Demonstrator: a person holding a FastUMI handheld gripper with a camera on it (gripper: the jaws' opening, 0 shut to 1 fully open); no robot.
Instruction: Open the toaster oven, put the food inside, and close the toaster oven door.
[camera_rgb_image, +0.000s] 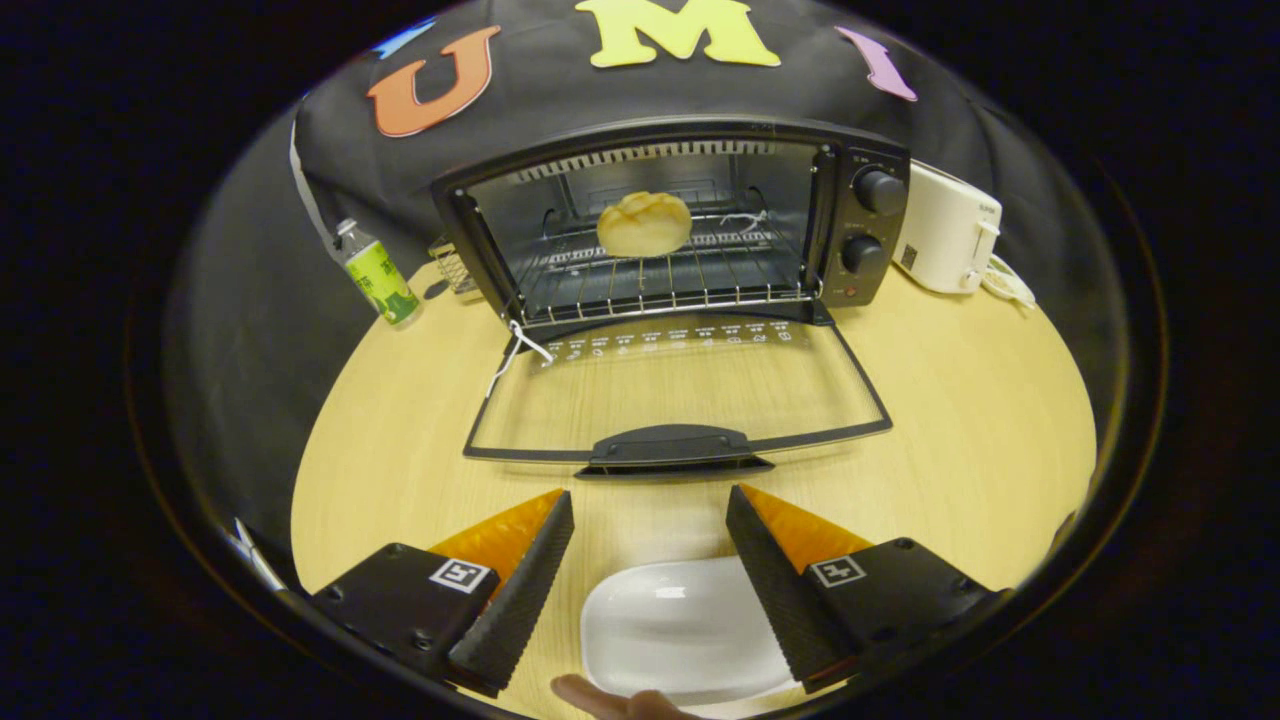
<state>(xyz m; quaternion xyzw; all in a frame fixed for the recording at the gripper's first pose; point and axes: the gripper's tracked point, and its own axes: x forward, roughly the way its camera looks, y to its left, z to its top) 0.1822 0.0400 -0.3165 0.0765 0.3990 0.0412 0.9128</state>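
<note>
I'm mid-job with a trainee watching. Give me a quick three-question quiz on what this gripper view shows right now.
1. True or false: the toaster oven door is closed.
2. Where is the bread roll? A) on the white plate B) on the oven's wire rack C) between the fingers of the gripper
3. Fill in: the white plate lies between the gripper's fingers and holds ____.

Key
1. False: the door lies folded down flat on the table.
2. B: on the wire rack inside the toaster oven.
3. Nothing: the plate is empty, and the gripper is open, fingers apart and pressing on nothing.
</note>
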